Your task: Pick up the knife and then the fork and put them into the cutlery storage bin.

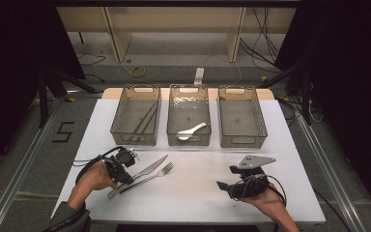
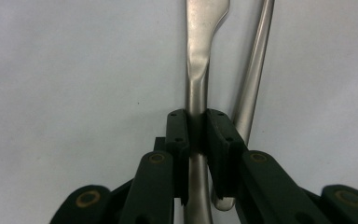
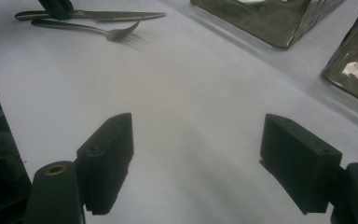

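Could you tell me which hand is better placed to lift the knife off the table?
Left: the left gripper is already closed on the knife handle, beside the fork. The right gripper hangs open, well away.

Knife: blade tip cut off by the top edge of the left gripper view; handle end hidden under the left gripper, whose pads cover a stretch of the handle.

Fork: tines out of frame at the top; handle end tucked behind the right-hand pad.

Left basket: thin dark sticks inside, too small to identify.

Middle basket: cropped by the top edge of the right gripper view.
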A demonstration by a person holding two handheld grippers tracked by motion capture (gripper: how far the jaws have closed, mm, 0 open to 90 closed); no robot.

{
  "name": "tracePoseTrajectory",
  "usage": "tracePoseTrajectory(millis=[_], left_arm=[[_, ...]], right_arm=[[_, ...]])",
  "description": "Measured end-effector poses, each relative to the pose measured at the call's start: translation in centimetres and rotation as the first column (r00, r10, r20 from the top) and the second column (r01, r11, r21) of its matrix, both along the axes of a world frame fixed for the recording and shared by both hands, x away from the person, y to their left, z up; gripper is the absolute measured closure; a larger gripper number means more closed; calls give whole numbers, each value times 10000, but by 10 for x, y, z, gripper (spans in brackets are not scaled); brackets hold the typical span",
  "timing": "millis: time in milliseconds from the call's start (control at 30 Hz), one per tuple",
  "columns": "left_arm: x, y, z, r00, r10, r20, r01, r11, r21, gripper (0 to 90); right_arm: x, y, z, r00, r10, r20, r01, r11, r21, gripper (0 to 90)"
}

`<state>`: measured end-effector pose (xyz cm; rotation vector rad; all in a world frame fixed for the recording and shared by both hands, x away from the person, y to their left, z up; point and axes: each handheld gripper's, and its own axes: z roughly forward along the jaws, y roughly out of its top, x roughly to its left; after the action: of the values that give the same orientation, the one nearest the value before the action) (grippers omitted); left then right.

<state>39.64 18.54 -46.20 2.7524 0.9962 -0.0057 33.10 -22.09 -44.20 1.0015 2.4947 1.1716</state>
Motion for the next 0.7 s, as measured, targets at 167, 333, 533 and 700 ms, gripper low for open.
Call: tracePoseTrajectory(millis=[167, 333, 533, 700], left_arm=[[1, 2, 1, 10000, 81, -5, -82, 9999, -148, 793], [2, 1, 6, 9998, 193, -37, -194, 9991, -381, 793], [1, 0, 14, 9999, 135, -18, -136, 9980, -619, 793], [-2, -7, 20, 9996, -74, -276, 44, 9944, -1056, 793]], right_arm=[[0, 0, 0, 10000, -19, -2, 19, 10000, -15, 265], [0, 0, 0, 10000, -31, -6, 31, 10000, -3, 265], [0, 0, 0, 10000, -14, -10, 14, 10000, 11, 265], [-1, 4, 1, 9999, 104, -1, -104, 9998, 149, 265]])
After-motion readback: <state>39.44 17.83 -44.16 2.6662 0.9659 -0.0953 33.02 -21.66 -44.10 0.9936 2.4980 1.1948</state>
